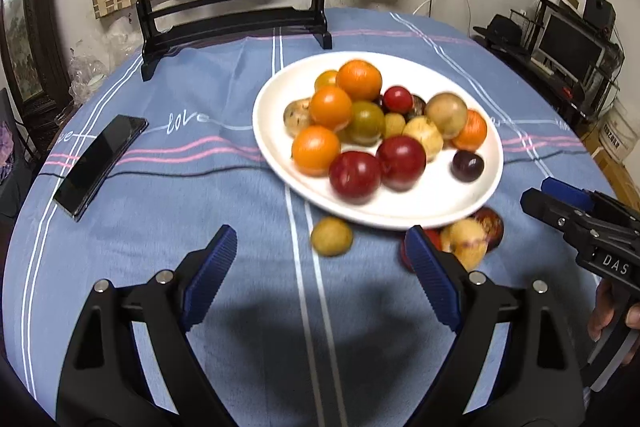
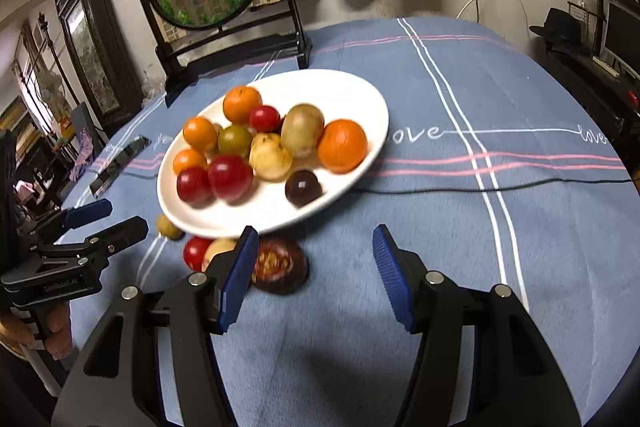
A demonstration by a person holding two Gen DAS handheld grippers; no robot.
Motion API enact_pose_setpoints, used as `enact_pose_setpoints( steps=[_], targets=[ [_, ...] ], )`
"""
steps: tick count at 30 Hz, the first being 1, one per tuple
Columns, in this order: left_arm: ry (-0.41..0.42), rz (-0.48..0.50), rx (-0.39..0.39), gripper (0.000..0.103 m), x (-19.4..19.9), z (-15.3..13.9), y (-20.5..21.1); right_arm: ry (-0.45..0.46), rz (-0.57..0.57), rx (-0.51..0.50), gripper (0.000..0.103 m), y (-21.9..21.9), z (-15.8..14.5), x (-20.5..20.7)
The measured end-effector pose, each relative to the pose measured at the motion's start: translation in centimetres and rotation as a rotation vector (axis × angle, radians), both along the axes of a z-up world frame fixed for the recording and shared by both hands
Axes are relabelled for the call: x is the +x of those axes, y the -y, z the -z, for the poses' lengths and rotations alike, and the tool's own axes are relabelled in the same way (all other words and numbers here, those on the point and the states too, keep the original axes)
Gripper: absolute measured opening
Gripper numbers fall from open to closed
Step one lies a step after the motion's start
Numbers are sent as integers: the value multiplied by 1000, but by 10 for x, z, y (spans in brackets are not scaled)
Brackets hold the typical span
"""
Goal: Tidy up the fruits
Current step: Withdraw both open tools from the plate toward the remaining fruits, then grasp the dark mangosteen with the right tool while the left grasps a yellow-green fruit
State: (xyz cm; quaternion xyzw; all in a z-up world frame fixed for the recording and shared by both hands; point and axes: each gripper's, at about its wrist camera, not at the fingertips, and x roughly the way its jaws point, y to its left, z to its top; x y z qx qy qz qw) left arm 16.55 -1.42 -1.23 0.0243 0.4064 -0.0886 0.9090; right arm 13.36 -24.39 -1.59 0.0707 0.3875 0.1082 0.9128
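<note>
A white oval plate holds a pile of several oranges, red plums, yellow-brown fruits and a dark plum. On the cloth before its near rim lie a small yellow-brown fruit, a red fruit, a pale yellow fruit and a dark purple passion fruit. My left gripper is open and empty above the cloth, the small fruit between its fingers' lines. My right gripper is open and empty, just right of the passion fruit.
A black phone lies on the blue striped tablecloth at the left. A round fish picture in a black stand stands at the table's back. A black cable runs right of the plate.
</note>
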Motion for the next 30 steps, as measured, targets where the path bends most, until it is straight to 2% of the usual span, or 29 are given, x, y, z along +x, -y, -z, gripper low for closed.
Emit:
enact_pose_setpoints(
  steps=[12, 19, 22, 24, 25, 27, 30],
  targets=[
    [-33, 0, 51, 88, 11, 28, 3, -10, -7, 66, 60, 10, 14, -2],
    [-67, -8, 55, 79, 22, 36, 2, 10, -29, 63, 60, 6, 12, -5],
    [-76, -6, 53, 71, 28, 36, 5, 15, -32, 60, 60, 5, 12, -6],
    [-82, -2, 51, 56, 33, 38, 7, 18, -35, 56, 60, 4, 11, -6],
    [-93, 4, 42, 44, 36, 39, 8, 20, -37, 54, 60, 4, 11, -6],
    [-78, 9, 26, 31, 38, 40, 8, 26, -40, 53, 60, 4, 10, -7],
    [-60, 26, 44, 29, 34, 39, 11, 25, -39, 52, 60, 4, 10, -7]
  ],
)
